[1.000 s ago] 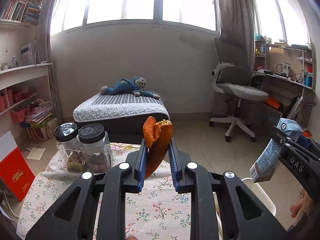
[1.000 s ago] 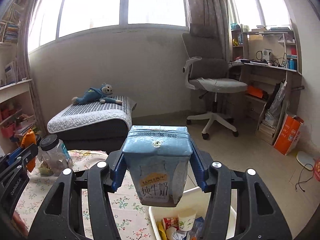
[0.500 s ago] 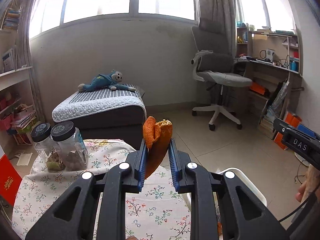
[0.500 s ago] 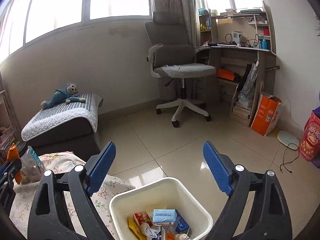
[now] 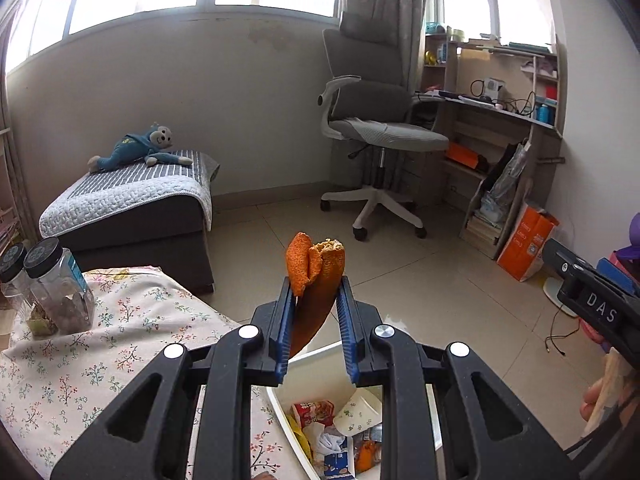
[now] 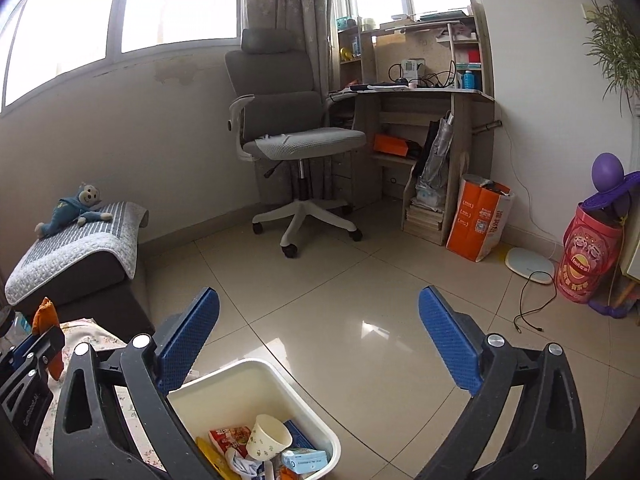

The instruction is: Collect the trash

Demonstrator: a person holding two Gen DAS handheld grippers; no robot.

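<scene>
My left gripper [image 5: 314, 300] is shut on a curled orange peel [image 5: 314, 276] and holds it above the near rim of the white trash bin [image 5: 276, 398]. The bin [image 6: 256, 372] stands on the floor beside the table and holds a paper cup [image 6: 266, 436], a blue milk carton [image 6: 302, 460], a red wrapper [image 6: 230, 438] and other scraps. My right gripper [image 6: 318, 344] is open wide and empty above the bin. The left gripper with the peel [image 6: 44, 314] shows at the left of the right wrist view.
A table with a floral cloth [image 5: 84, 364] is at the left, with two black-lidded jars [image 5: 56, 288] on it. A grey ottoman with a plush monkey [image 5: 136, 148], an office chair [image 5: 376, 132], a desk [image 6: 424, 100] and an orange bag [image 6: 478, 220] stand around the tiled floor.
My right gripper opened and let the milk carton drop into the bin, then swung right. My left gripper moved right with the peel, from over the table to over the bin.
</scene>
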